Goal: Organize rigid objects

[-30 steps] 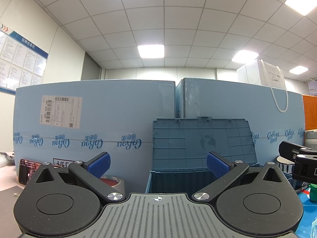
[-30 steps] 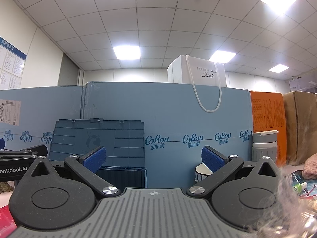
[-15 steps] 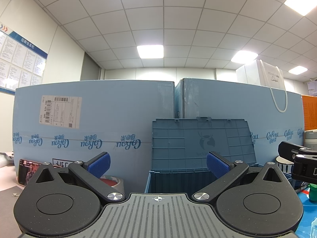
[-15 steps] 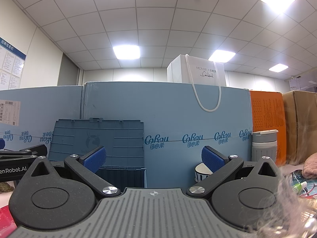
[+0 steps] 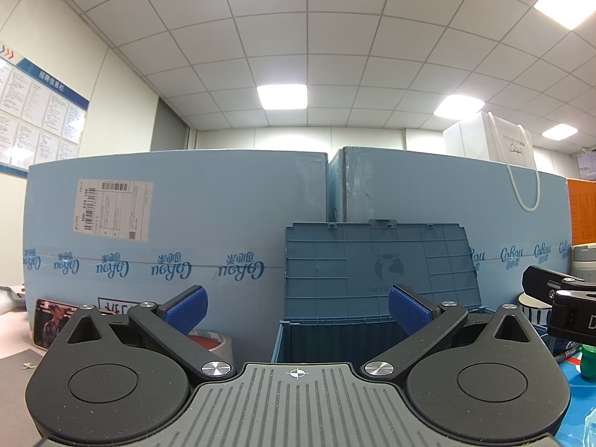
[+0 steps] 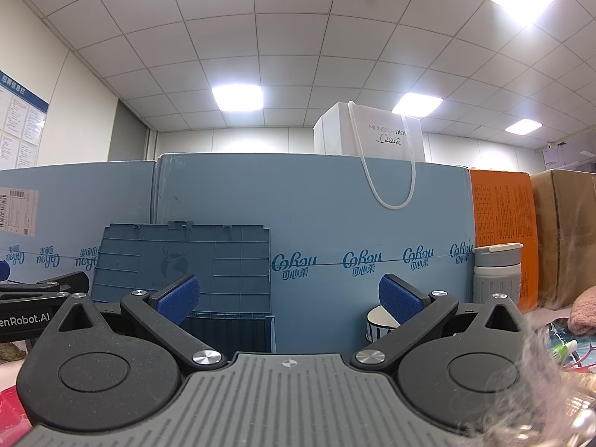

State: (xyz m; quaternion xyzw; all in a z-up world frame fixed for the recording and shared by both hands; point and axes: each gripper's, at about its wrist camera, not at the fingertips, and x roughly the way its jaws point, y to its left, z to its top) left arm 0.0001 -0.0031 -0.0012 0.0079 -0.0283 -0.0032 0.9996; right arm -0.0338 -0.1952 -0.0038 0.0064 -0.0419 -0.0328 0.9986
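Blue-grey crate, light blue boxes, orange box, blue-padded fingers

Ahead of the left claw, the ribbed storage-bin lid looks matt plastic; behind it, smooth blue cardboard cartons; claw pads textured rubber.

1. The table is showing only in slivers, pale ahead-left of the left gripper.
2. A phone is leaning against the light-blue cartons far left of it.
3. A tape roll is lying just beyond its left finger.
4. An open blue crate is standing straight ahead.
5. A striped cup is sitting ahead of the right gripper, by its right finger.
6. A grey flask is standing farther right.
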